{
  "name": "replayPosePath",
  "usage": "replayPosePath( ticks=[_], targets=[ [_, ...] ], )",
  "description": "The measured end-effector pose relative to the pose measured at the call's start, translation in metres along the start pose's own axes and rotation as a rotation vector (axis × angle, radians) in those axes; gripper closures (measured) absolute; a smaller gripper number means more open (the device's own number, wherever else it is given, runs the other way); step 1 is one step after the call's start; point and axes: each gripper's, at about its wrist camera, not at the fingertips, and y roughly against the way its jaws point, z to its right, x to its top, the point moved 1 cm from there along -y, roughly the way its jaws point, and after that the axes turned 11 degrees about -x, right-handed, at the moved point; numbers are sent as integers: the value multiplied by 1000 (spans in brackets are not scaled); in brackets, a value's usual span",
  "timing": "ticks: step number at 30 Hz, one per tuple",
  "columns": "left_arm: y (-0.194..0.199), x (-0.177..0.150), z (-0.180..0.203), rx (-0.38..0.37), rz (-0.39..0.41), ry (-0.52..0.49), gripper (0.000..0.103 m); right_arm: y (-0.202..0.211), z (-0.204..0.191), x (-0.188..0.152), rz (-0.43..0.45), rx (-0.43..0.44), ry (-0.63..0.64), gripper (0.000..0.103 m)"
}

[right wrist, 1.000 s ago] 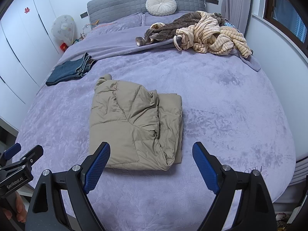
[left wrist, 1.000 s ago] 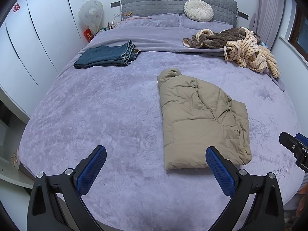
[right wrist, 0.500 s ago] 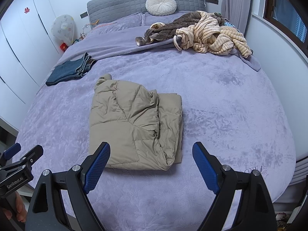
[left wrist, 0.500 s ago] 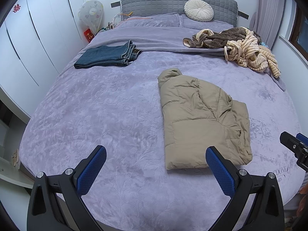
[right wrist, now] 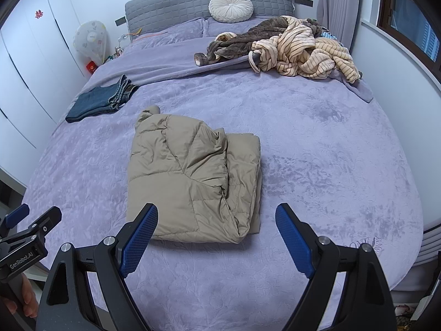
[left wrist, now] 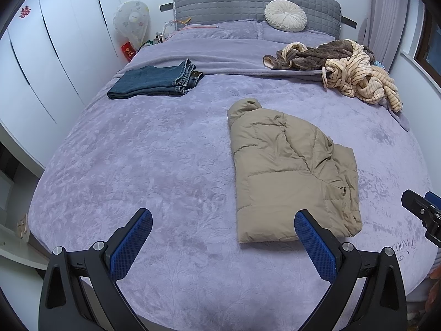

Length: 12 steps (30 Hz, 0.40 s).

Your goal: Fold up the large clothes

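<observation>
A tan puffer jacket (left wrist: 289, 171) lies folded into a rectangle on the purple bed (left wrist: 154, 160); it also shows in the right wrist view (right wrist: 190, 182). My left gripper (left wrist: 223, 242) is open and empty, held above the bed's near edge, left of the jacket's near end. My right gripper (right wrist: 216, 237) is open and empty, just in front of the jacket's near edge. Folded blue jeans (left wrist: 157, 81) lie at the far left. A heap of unfolded striped and brown clothes (left wrist: 347, 69) lies at the far right.
A grey headboard (left wrist: 256, 2) with a round cream cushion (left wrist: 285, 19) stands at the back. White wardrobes (left wrist: 41, 55) line the left side. A wall and window (right wrist: 408, 27) bound the right side.
</observation>
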Motion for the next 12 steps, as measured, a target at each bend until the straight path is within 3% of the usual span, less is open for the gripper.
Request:
replayPosePath(
  ticks=[12],
  targets=[
    [2, 1, -10, -3, 24, -10, 0, 0, 0, -3, -5, -4, 1, 14]
  ],
)
